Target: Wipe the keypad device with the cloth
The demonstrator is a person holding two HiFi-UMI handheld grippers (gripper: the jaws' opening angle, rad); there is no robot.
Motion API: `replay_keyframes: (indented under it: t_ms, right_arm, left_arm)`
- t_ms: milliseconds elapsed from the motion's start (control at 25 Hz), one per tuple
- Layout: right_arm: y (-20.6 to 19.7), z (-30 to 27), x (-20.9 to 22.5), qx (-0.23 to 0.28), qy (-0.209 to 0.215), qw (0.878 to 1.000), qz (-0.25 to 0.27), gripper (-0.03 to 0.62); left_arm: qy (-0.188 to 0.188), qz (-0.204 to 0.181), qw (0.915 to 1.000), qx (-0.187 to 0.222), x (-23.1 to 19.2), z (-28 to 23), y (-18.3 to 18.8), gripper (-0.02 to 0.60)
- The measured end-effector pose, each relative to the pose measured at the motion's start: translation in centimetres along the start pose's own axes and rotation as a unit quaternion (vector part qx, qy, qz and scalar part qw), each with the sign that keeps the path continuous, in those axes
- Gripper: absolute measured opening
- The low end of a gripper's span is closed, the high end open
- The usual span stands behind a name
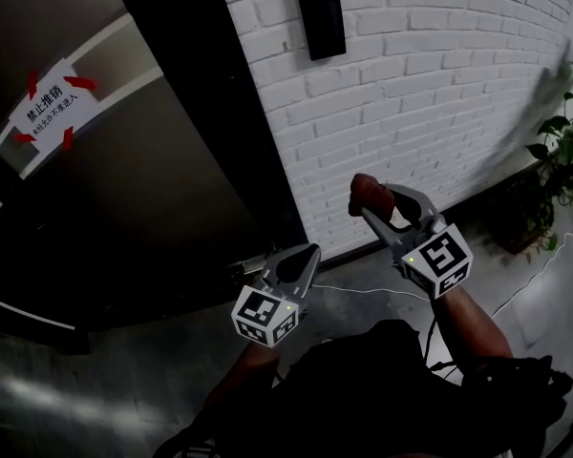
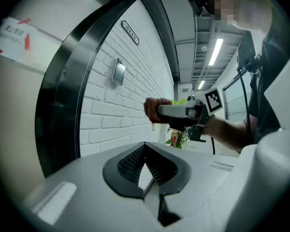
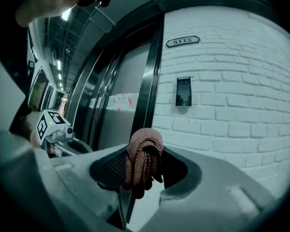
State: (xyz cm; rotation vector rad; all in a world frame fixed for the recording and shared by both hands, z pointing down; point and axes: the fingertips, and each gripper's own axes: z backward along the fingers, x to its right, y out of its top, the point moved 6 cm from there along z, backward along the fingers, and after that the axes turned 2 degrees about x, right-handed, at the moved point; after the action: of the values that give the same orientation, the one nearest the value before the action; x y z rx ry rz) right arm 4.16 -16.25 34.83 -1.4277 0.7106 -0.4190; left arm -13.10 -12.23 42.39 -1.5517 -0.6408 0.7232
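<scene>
- Head view: my right tongs (image 1: 368, 200) are up in front of the white brick wall (image 1: 439, 93), pinching a reddish-brown cloth (image 1: 365, 189) that sits bunched at their tips. The keypad device (image 1: 321, 17), a slim dark upright panel, is fixed to the wall above, well apart from the cloth and near the dark door (image 1: 153, 189). My left tongs (image 1: 308, 254) hang lower, nearer the door.
- Left gripper view: my left tongs (image 2: 145, 145) are pressed together at the tips with nothing between them. Past them, the cloth (image 2: 152, 111) bulges from the front of my right tongs. The keypad device (image 2: 118, 72) shows on the brick wall, its face pale with glare.
- Right gripper view: my right tongs (image 3: 144, 149) are clamped on the cloth (image 3: 144, 161), which is folded in thick rolls with one end drooping. The keypad device (image 3: 183, 91) is ahead and higher, a glossy black rectangle under a number plate (image 3: 182, 41).
</scene>
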Motion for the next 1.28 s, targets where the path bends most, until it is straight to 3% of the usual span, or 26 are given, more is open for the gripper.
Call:
replay_keyframes:
  t_ms: [200, 400, 680, 960, 1280]
  right_arm:
    - [6.6, -3.7, 4.9, 0.028, -0.055, 0.995, 0.084, 0.149]
    - [12.7, -7.6, 10.1, 0.074, -0.103, 0.986, 0.106, 0.149]
    - [20.1, -12.5, 13.8, 0.111, -0.127, 0.973, 0.159, 0.149]
    - [23.5, -14.8, 15.2, 0.134, -0.126, 0.968, 0.172, 0.149]
    - [23.6, -16.4, 15.4, 0.136, -0.126, 0.967, 0.174, 0.147]
  left_arm:
    - [-0.019, 0.006, 0.9998, -0.008, -0.5, -0.4, -0.4, 0.015]
    - [0.005, 0.004, 0.9999, 0.012, -1.1, -1.0, -0.4, 0.015]
    - [0.026, 0.014, 0.9995, 0.008, -0.9, -2.1, -0.9, 0.015]
    - [0.042, 0.031, 0.9984, 0.023, -1.2, -3.8, -0.6, 0.015]
    - [0.053, 0.022, 0.9981, 0.022, -2.0, -4.5, -0.5, 0.015]
